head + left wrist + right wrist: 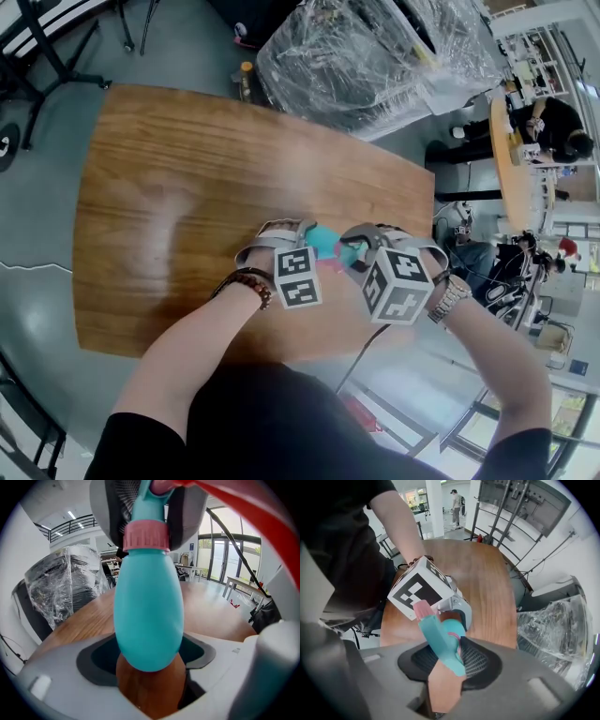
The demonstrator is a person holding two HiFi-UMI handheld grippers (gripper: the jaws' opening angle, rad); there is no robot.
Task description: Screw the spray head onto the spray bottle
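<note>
Rounded brown wooden table [187, 178] stands on grey floor [37, 216].

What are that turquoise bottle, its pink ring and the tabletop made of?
The teal egg-shaped spray bottle looks like smooth plastic: even colour, soft sheen. The pink ribbed collar at its neck seems moulded plastic too, finely ridged. The brown table top shows wood grain under a gloss; solid wood or veneer, unclear.

An open lab workspace: wooden table [187, 187], plastic-wrapped equipment [375, 56], a person [553, 127] at another table [504, 173].
</note>
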